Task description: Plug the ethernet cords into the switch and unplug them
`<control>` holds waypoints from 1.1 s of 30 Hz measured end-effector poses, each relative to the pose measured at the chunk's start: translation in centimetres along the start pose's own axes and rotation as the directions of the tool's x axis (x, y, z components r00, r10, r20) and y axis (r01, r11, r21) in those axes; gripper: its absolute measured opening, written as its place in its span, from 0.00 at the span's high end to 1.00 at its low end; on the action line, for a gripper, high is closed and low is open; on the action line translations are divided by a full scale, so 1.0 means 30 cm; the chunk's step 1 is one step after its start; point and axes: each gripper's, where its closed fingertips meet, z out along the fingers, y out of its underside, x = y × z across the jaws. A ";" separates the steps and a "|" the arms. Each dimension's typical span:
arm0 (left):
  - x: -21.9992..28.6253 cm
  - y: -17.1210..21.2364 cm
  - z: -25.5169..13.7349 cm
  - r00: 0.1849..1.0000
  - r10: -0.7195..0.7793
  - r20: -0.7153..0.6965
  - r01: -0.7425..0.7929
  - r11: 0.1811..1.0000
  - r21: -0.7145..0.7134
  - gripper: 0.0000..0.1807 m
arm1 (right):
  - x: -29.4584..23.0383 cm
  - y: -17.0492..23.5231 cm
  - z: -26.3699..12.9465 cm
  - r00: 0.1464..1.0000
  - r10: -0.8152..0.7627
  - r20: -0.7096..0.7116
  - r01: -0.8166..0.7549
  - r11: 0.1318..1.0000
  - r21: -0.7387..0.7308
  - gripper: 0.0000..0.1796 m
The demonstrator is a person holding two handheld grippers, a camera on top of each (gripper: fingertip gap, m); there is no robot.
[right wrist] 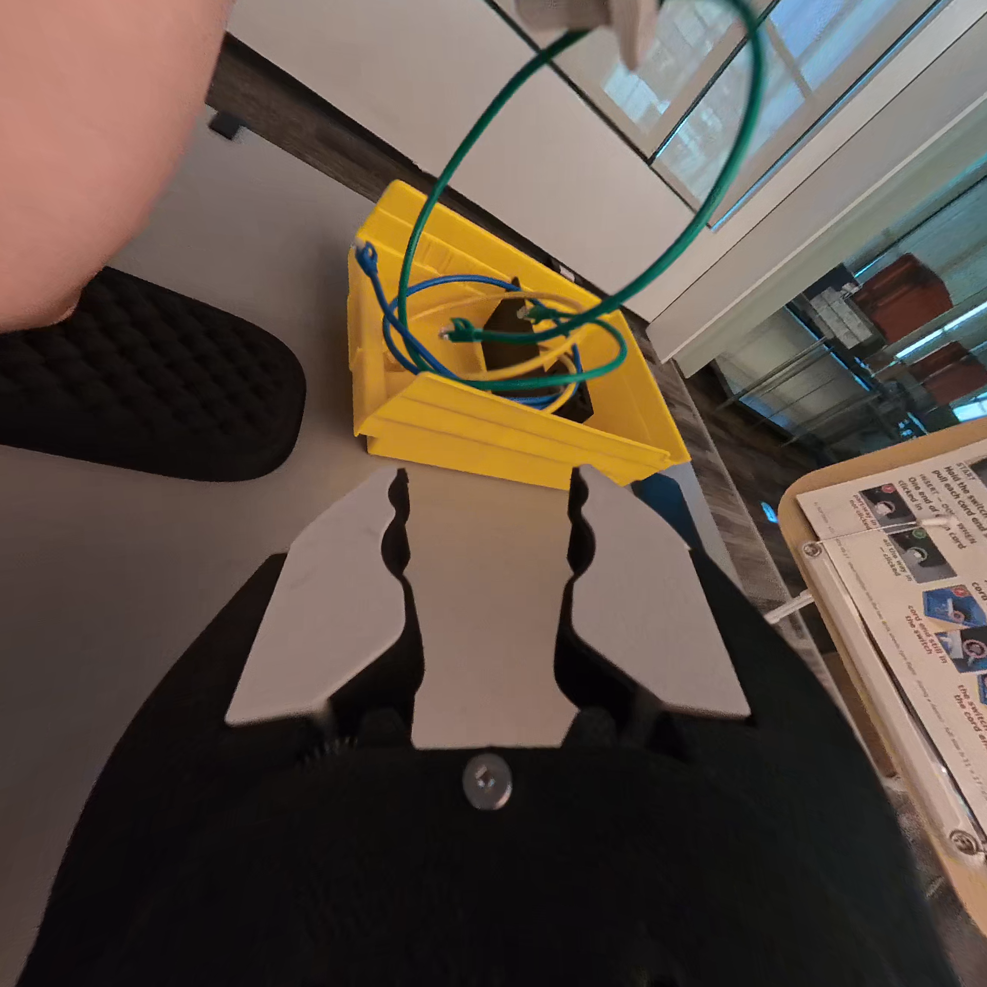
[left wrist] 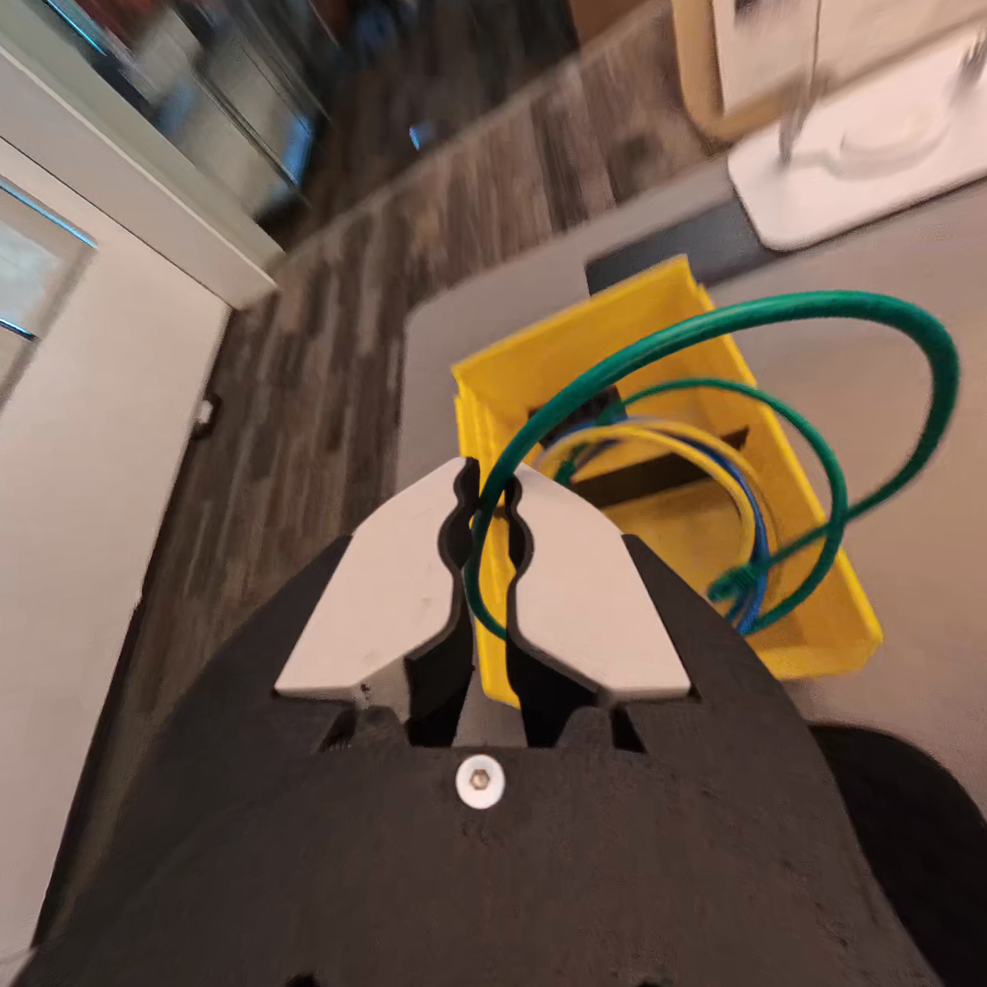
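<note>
Now: left claw grips green cord | right claw open | one yellow bin

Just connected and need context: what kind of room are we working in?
Probably an office or lab: a grey desk, glass partition walls, wood-look flooring and an instruction sheet on a board.

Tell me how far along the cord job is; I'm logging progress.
Done: nothing clearly. In hand: the left gripper is shut on the green cord, looped above the yellow bin. Left: blue cord and yellow cord lie loose in the bin; right gripper is open.
</note>
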 end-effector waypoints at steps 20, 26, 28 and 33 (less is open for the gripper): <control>-0.049 0.102 0.089 0.997 -0.012 -0.079 0.008 0.999 -0.052 0.96 | 0.146 0.036 0.449 0.666 0.729 0.157 -0.702 0.684 -0.198 0.77; -0.090 0.164 0.071 0.995 -0.068 -0.070 0.062 0.994 -0.090 0.96 | 0.178 -0.091 0.428 0.501 0.808 0.310 -0.795 0.571 -0.206 0.96; -0.089 0.191 0.064 0.991 -0.097 -0.097 0.086 0.990 -0.109 0.96 | 0.242 -0.162 0.400 0.498 0.809 0.312 -0.797 0.569 -0.203 0.96; -0.063 0.257 0.080 0.968 -0.189 -0.168 0.152 0.966 -0.210 0.77 | 0.380 -0.324 0.341 0.660 0.724 0.199 -0.671 0.688 -0.277 0.96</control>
